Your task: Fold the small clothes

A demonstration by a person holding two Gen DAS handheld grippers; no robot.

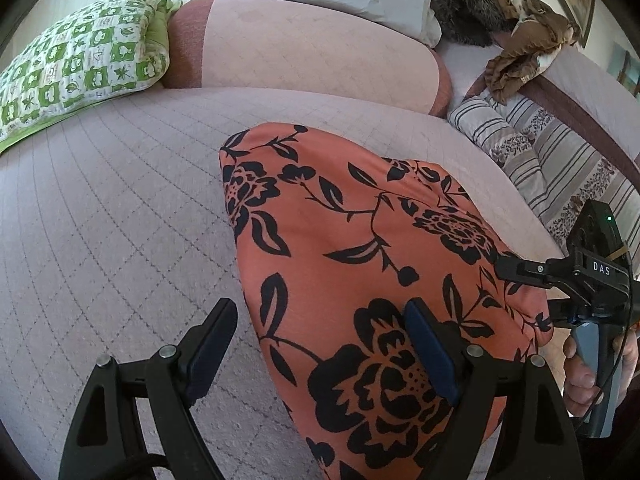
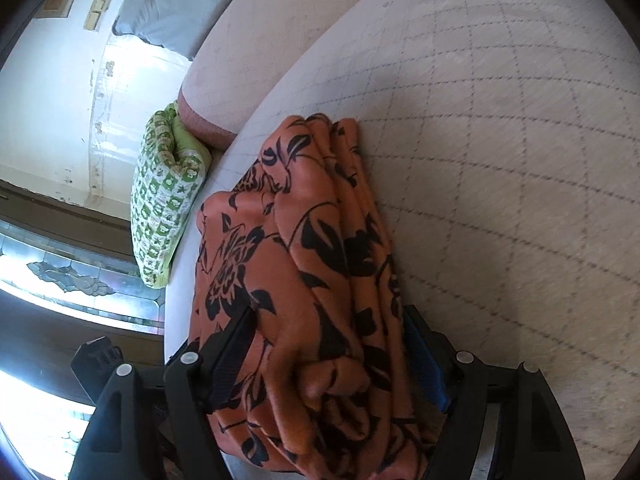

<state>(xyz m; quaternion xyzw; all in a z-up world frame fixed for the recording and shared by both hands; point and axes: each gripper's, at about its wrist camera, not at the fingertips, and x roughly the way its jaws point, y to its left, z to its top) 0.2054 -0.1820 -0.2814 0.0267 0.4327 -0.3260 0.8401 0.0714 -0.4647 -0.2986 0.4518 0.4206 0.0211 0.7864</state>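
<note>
Setting the folded cloth down flat

The cloth (image 1: 340, 220), orange with black flowers, lay on the bed (image 1: 120, 220), already folded into a thick stack of several layers. It was in front of both my grippers, with its far end pointing toward the pillows.

My left gripper (image 1: 318, 308) stood wide and held nothing. One finger hung over the near left part of the cloth and the other over the bare bed, so the cloth's left edge ran between them. My right gripper (image 2: 328, 316) had the thick folded side of the cloth between its jaws. They were far apart because the stack was thick, and both pads seemed to lie against the fabric, so I judged that I was holding it there.

To do this step well, I thought the right gripper had to bring the stack fully onto the bed before letting go, so that the layers would not slide apart. The release should be slow and the fingers should draw straight back, not sideways, because the folds on that side looked loose and rounded. My left gripper could press lightly on the near edge to keep the stack in place. The risk I saw was a finger catching one layer and pulling the fold open
</note>
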